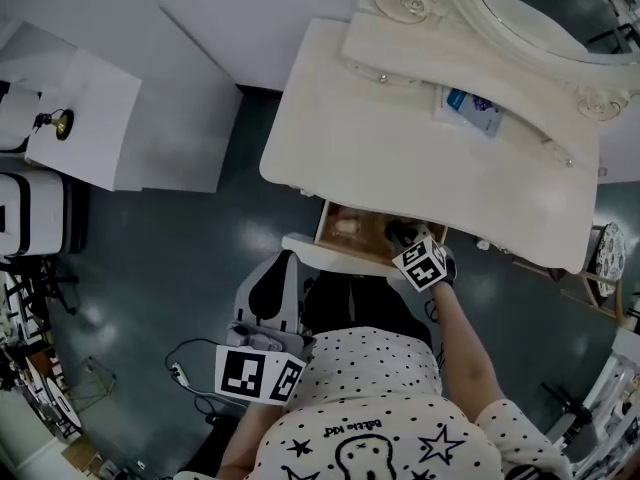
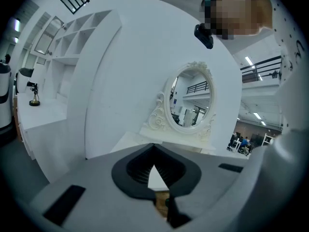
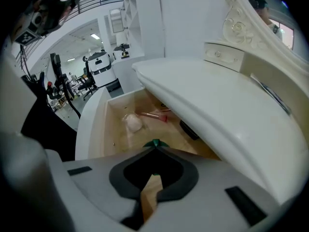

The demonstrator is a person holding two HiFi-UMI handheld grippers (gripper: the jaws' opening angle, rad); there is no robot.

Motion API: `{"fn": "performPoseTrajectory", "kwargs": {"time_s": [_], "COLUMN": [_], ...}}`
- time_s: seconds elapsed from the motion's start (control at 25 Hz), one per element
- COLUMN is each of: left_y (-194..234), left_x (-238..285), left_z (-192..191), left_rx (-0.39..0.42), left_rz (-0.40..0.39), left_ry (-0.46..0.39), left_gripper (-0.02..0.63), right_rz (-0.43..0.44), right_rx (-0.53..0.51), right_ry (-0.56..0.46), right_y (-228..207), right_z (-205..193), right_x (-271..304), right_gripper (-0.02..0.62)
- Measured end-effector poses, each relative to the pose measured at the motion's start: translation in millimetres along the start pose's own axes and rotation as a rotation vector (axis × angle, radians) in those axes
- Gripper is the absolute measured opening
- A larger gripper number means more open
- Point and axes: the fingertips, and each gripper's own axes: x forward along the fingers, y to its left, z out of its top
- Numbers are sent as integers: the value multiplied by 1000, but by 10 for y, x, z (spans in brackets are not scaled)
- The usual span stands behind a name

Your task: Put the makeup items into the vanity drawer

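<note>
The cream vanity has its drawer pulled open. In the right gripper view the drawer holds a pale pink puff, a red-tipped brush and a black item. My right gripper hovers over the drawer's right part; its jaws are shut on a thin green item whose tip pokes out above them. My left gripper is held low before the drawer front, shut and empty, pointing at the vanity.
A blue-and-white packet lies on the vanity top below the oval mirror. White shelving stands to the left. A black chair sits under the drawer, and a cable lies on the floor.
</note>
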Motion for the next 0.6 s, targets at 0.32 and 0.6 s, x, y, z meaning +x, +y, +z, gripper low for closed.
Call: {"fn": "performPoseTrajectory", "kwargs": {"time_s": [0.32, 0.6], "left_y": [-23, -31], "left_x": [24, 31], "left_z": [-8, -2], "left_rx": [-1, 1], "left_rz": [4, 3], "left_ry": [2, 2], "left_gripper": [-3, -3], "right_rz": [56, 86], "right_rx": [6, 14], "right_ry": [41, 62], "right_y": [42, 104], "right_z": [-16, -69], "right_x": [107, 131], "right_gripper": [11, 98]}}
